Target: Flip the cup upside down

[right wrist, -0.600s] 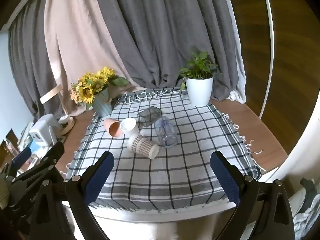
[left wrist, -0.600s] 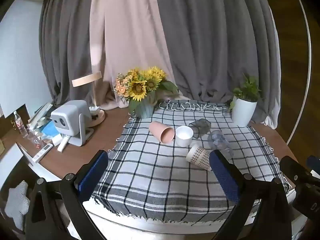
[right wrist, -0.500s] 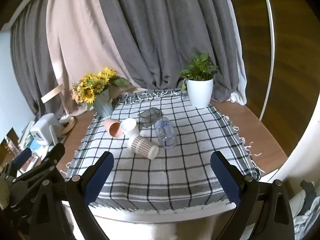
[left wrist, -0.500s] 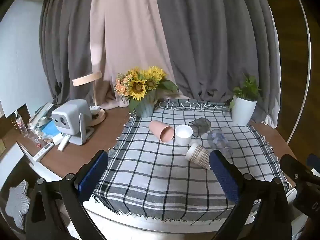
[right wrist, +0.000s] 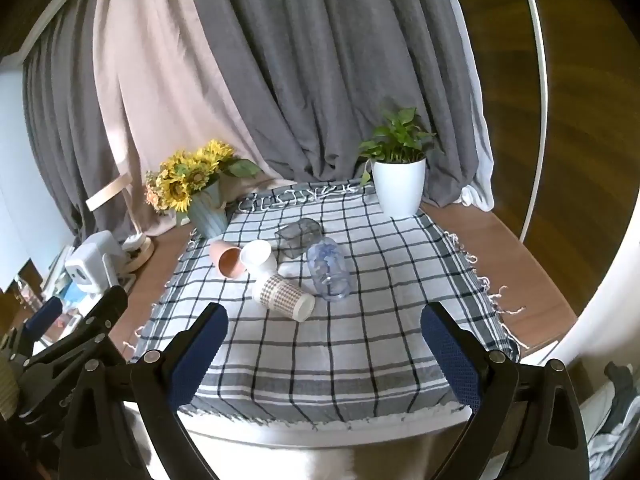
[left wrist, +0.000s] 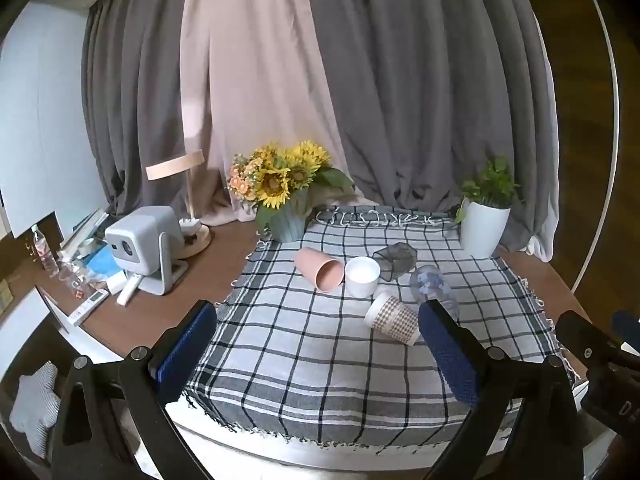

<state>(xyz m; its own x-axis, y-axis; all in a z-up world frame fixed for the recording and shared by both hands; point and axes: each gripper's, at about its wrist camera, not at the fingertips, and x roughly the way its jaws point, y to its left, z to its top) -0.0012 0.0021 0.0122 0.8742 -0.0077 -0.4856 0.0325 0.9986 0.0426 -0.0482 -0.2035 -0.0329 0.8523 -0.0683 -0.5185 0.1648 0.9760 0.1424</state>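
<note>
Several cups lie on their sides on a checked cloth (left wrist: pixel 304 344): a pink cup (left wrist: pixel 319 269) (right wrist: pixel 227 258), a white cup (left wrist: pixel 362 276) (right wrist: pixel 259 256), a checked paper cup (left wrist: pixel 394 317) (right wrist: pixel 283 297), a dark glass cup (left wrist: pixel 395 255) (right wrist: pixel 298 235) and a clear plastic cup (left wrist: pixel 434 286) (right wrist: pixel 329 269). My left gripper (left wrist: pixel 316 346) is open and empty, at the table's front edge, well short of the cups. My right gripper (right wrist: pixel 324 346) is open and empty, also at the front edge. The left gripper also shows at the left of the right wrist view (right wrist: pixel 76 328).
A vase of sunflowers (left wrist: pixel 286 194) (right wrist: pixel 194 190) stands at the cloth's back left, a white potted plant (left wrist: pixel 484 220) (right wrist: pixel 398 178) at the back right. A small projector (left wrist: pixel 146 242), lamp, remotes and bottles sit on the wooden table to the left. Curtains hang behind.
Both grippers have drifted slightly; the view shifts a little and the cups sit marginally higher in frame. No cup has moved. Both grippers stay open.
</note>
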